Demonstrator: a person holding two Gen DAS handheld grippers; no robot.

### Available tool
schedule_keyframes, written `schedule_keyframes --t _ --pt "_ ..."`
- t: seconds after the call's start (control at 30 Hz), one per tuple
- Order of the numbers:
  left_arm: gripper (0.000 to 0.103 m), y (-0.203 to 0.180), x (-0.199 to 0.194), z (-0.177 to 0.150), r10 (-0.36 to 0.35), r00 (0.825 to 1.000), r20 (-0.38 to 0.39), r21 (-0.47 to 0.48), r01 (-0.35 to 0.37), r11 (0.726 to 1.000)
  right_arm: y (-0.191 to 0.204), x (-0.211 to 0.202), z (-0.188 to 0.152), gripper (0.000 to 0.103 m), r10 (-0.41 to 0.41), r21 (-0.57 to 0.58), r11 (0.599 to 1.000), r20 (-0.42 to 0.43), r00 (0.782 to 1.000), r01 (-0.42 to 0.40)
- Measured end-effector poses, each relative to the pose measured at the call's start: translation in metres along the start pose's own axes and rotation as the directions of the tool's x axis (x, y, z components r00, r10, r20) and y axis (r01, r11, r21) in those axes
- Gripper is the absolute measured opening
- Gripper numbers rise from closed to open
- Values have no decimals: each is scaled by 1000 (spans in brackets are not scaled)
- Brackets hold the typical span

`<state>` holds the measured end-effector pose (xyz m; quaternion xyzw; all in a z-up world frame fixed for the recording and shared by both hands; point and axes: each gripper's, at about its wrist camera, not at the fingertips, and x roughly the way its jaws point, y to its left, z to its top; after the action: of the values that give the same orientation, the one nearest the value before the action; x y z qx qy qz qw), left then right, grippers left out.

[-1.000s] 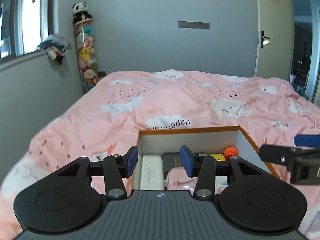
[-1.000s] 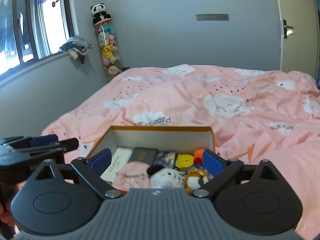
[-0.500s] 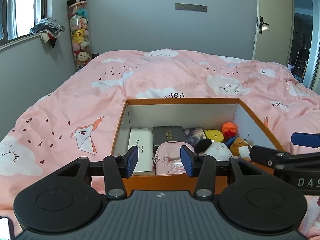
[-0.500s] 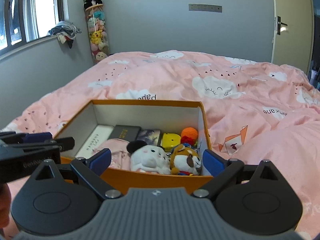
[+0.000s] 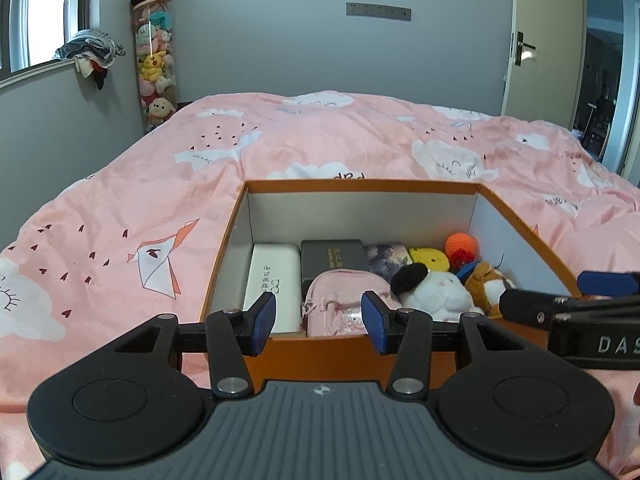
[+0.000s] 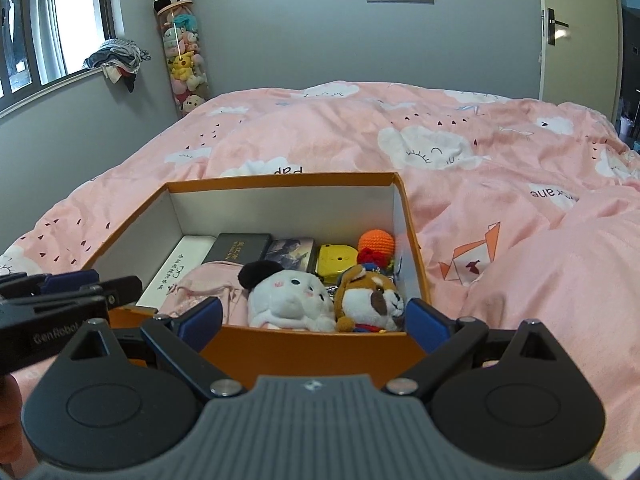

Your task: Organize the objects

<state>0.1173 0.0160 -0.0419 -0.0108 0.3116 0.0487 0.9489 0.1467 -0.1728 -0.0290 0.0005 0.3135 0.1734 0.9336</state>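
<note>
Orange cardboard box (image 6: pixel 312 354) sits on the pink duvet (image 6: pixel 500 184), and everything the task could concern already lies inside it: a white case (image 5: pixel 274 284) along the 9 o'clock wall, a dark box (image 5: pixel 332 256) beside it, a pink pouch (image 5: pixel 344 300) toward 6 o'clock, a white plush (image 6: pixel 290 298) and a brown dog plush (image 6: pixel 372 296) side by side, with a yellow toy (image 6: pixel 336 258) and an orange crochet ball (image 6: pixel 376 242) near the 3 o'clock wall. No loose item shows on the bedding.

Left gripper (image 5: pixel 318 322) hovers at the near rim with its fingers moderately apart and nothing between them; right gripper (image 6: pixel 316 322) is spread wider, also empty, in front of the two plush toys.

A filled box fits either a finished tidy or one about to be unpacked and sorted (the pictures cannot settle which). Whichever it is, any grasp should come straight down onto one soft toy, centred on its body, jaws clear of the cardboard wall and of its neighbour.
</note>
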Motion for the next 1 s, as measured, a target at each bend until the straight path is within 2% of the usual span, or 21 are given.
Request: schedule_keyframes --t 0.87,0.93,1.0 --pt "55 0 -4 -1 -12 1000 -1 5 12 1000 5 -2 -1 98 -19 -24 1000 7 1000 19" --pt "57 0 -4 -1 -13 1000 -1 6 13 1000 5 -2 0 98 -19 -25 1000 7 1000 19" --pt "66 0 -3 -1 -14 1000 -3 1 14 1000 5 -1 0 98 -18 -26 999 8 1000 18"
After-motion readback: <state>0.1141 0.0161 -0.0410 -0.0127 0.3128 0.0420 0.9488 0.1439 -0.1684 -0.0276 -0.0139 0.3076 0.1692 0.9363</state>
